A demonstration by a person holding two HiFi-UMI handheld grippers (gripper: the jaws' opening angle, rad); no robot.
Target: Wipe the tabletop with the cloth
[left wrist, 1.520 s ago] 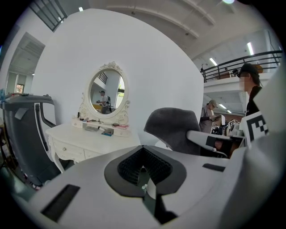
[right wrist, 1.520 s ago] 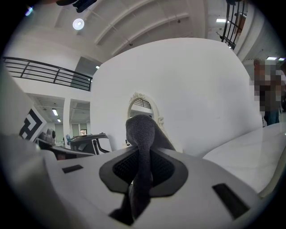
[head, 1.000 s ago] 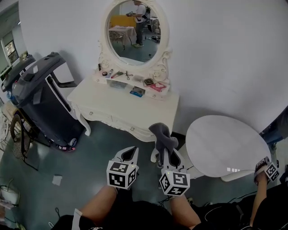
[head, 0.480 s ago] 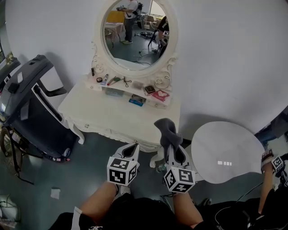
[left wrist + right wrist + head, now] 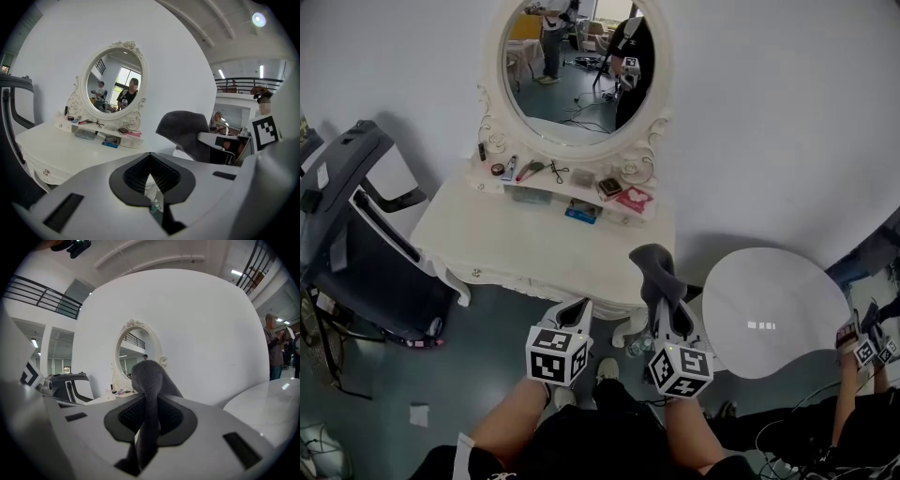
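A dark grey cloth [image 5: 655,271] stands up from my right gripper [image 5: 671,317], which is shut on it; in the right gripper view the cloth [image 5: 148,378] runs down between the jaws. My left gripper [image 5: 573,315] hangs beside it, shut with nothing held. Both are in the air in front of the near edge of a white dressing table [image 5: 525,246]. In the left gripper view the left gripper [image 5: 151,163] points at that tabletop [image 5: 61,150], with the cloth [image 5: 185,132] to its right.
An oval mirror [image 5: 577,70] and a shelf of small items [image 5: 581,192] back the dressing table. A treadmill [image 5: 347,248] stands to the left. A round white table [image 5: 773,309] is at the right. Another person's arm with marker cubes [image 5: 862,345] shows at the far right edge.
The view has closed in on the dressing table, which now sits nearer under both grippers. The right gripper still holds the cloth upright. The mirror now reflects a dark-clothed person.
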